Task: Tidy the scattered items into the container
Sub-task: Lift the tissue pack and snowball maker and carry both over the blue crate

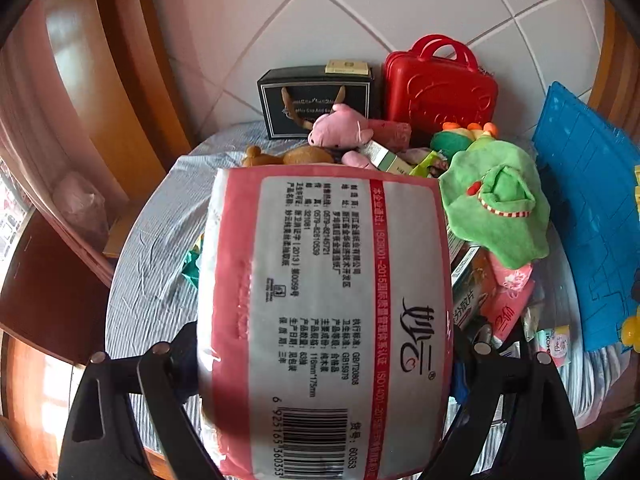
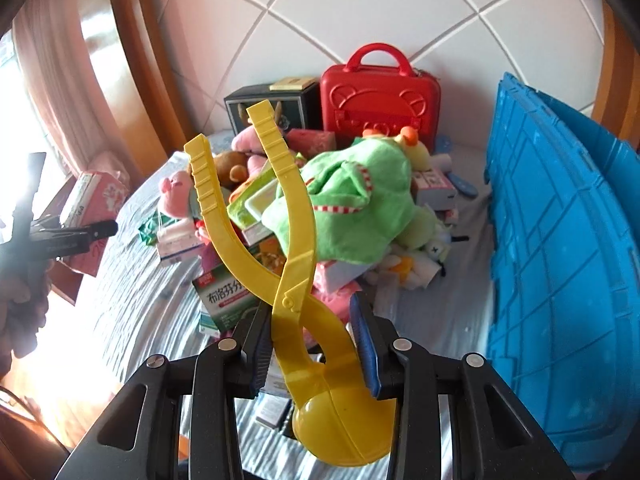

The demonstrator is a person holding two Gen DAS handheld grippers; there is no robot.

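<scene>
Both jaws closed, left gripper on tissue pack, right gripper on yellow tongs.

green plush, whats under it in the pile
The green plush drapes over the heap. At its edges show a yellow-green packet, a medicine box and small white toys. Whatever lies directly beneath it is covered.

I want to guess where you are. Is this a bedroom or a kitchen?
Probably a bedroom: the toys lie on a striped bedsheet, a padded headboard rises behind the red toy suitcase, and a curtain hangs at the side.
</scene>
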